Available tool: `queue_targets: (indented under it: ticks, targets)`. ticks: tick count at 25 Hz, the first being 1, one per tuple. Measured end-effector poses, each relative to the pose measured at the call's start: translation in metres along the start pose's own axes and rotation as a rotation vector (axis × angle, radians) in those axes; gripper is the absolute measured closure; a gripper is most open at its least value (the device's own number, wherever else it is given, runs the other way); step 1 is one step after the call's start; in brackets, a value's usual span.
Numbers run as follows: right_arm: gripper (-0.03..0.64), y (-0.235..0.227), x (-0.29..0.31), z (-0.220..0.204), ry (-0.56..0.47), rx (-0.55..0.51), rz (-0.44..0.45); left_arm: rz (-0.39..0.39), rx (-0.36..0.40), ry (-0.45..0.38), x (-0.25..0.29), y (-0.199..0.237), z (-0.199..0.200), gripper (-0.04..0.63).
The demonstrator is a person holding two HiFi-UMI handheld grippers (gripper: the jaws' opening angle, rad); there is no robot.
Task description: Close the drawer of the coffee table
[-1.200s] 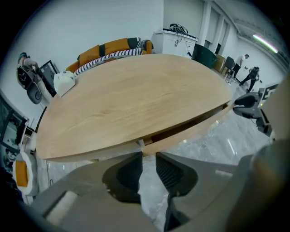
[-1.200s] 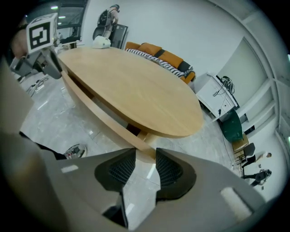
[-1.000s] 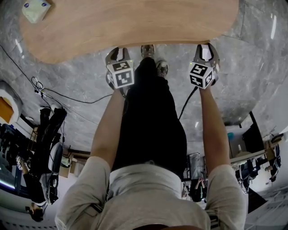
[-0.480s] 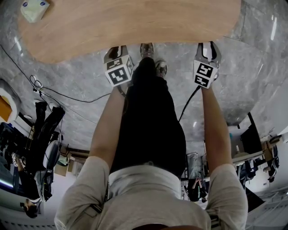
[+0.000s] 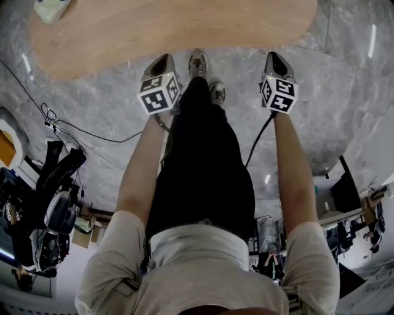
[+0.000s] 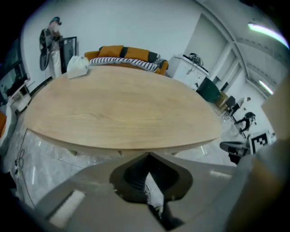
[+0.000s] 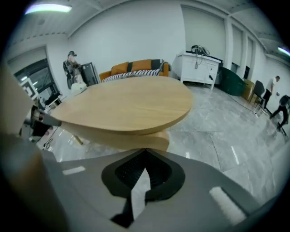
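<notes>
My left gripper point(image 6: 148, 156) has just been closing; its jaws are meeting on nothing, with the coffee table point(image 6: 118, 108) lying ahead, apart. My right gripper point(image 7: 145, 150) is doing likewise. What I'm taking for the drawer point(image 7: 136, 138) is showing just beyond its tips. Pushing with one gripper alone, I'm risking jamming it askew.

Cut off along the top edge
The wooden desk point(image 5: 172, 31) runs off the head view's top; the pale box point(image 5: 50, 8) at upper left is clipped too, its kind unclear.

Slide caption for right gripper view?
Right gripper, jaws just closed on nothing, faces the oval wooden coffee table on marble floor.
</notes>
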State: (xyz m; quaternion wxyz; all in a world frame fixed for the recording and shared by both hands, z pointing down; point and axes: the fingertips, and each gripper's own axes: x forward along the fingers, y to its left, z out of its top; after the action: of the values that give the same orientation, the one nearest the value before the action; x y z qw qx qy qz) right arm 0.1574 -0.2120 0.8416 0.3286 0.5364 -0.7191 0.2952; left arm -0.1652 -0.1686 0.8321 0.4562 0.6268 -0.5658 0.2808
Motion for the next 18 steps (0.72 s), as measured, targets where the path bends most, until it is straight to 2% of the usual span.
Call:
queue_targets:
  ticks: [3, 8, 14, 18]
  targets:
    - [0.611, 0.037, -0.036, -0.001, -0.002, -0.042, 0.078, -0.022, 0.092, -0.043, -0.035, -0.029, 0.002, 0.575]
    - [0.61, 0.09, -0.121, 0.036, -0.106, -0.052, 0.17, -0.044, 0.161, -0.13, -0.114, -0.076, 0.011, 0.575]
    - [0.609, 0.119, -0.213, 0.113, -0.277, -0.122, 0.282, -0.058, 0.18, -0.244, -0.202, -0.145, 0.024, 0.575]
    - [0.611, 0.144, -0.278, 0.156, -0.384, -0.205, 0.343, -0.062, 0.183, -0.309, -0.26, -0.177, 0.033, 0.575]
